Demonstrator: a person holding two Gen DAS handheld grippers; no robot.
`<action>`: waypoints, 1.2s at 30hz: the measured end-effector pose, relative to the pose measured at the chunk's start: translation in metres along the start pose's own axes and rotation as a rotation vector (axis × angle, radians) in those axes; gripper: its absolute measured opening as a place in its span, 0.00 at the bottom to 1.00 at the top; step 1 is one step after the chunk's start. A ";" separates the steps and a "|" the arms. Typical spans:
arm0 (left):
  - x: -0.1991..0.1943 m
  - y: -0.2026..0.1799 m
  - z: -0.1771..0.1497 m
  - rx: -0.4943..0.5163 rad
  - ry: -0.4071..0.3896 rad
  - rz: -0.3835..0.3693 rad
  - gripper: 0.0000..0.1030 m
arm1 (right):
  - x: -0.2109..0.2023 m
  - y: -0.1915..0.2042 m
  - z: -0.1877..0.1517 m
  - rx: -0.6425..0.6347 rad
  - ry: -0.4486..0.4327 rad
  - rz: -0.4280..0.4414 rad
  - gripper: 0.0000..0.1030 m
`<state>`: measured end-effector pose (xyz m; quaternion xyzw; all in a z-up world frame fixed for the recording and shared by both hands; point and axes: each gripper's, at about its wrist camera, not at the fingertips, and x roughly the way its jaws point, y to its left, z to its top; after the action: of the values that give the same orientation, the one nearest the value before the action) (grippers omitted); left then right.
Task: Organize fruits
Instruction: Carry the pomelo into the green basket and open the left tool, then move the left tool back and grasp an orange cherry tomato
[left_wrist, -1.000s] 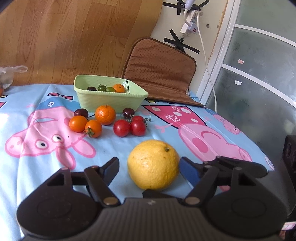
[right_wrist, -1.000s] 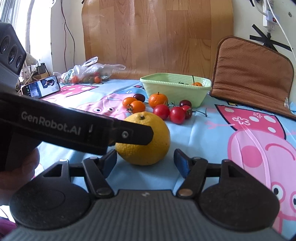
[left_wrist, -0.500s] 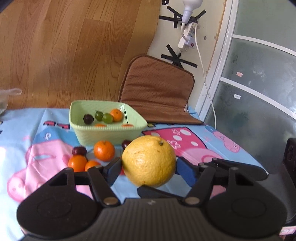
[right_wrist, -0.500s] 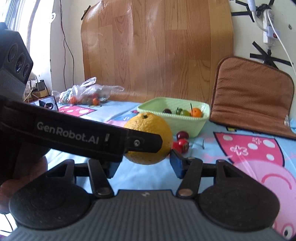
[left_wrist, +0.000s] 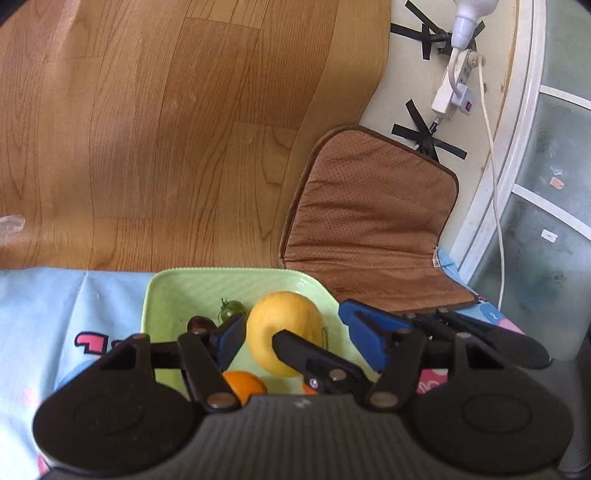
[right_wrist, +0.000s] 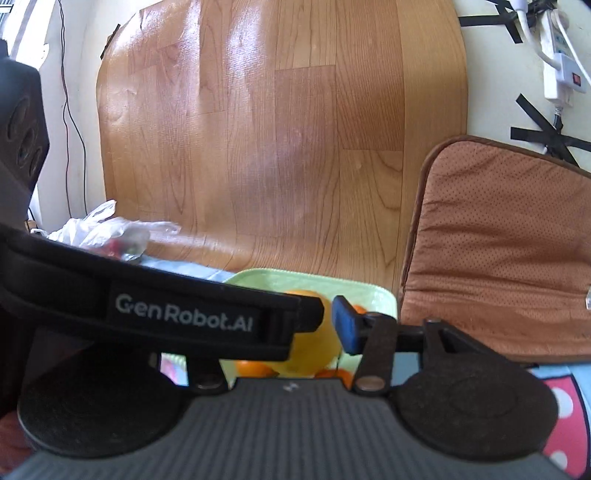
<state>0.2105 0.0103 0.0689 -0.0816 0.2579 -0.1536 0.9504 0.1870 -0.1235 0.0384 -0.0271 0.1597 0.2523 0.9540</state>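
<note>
A big yellow citrus (left_wrist: 291, 325) sits low inside the light green bowl (left_wrist: 166, 295), out at the fingertips of both grippers. My left gripper (left_wrist: 295, 323) has its jaws closing. Its left pad (left_wrist: 229, 339) is beside the citrus, and its right pad (left_wrist: 369, 336) stands a little apart from it. My right gripper (right_wrist: 288, 326) is closing too. One right finger (left_wrist: 314, 358) crosses in front of the citrus. Its blue pad (right_wrist: 345, 328) is at the citrus (right_wrist: 317, 347) edge, and its other finger is hidden behind the left gripper's finger (right_wrist: 184, 314).
The bowl also holds a green tomato (left_wrist: 232, 308), a dark cherry (left_wrist: 201, 325) and an orange (left_wrist: 245, 384). A brown cushion (left_wrist: 369, 221) leans on the wall behind it. A plastic bag (right_wrist: 107, 232) lies far left. The cartoon tablecloth (left_wrist: 55, 302) runs under everything.
Both grippers lifted the citrus off the tablecloth and carried it forward over the bowl. It now sits farther out at the fingertips, and both pairs of jaws stand narrower.
</note>
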 end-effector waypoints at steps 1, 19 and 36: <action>-0.003 0.002 0.002 0.005 -0.018 0.006 0.63 | 0.000 -0.002 0.000 0.008 -0.021 -0.008 0.53; -0.094 0.070 -0.070 -0.245 0.007 0.068 0.61 | -0.075 0.050 -0.044 0.006 0.064 0.198 0.24; -0.058 0.048 -0.090 -0.172 0.141 0.119 0.31 | -0.067 0.061 -0.062 -0.016 0.220 0.160 0.31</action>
<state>0.1285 0.0682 0.0075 -0.1362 0.3409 -0.0797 0.9268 0.0839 -0.1105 0.0033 -0.0496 0.2629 0.3243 0.9073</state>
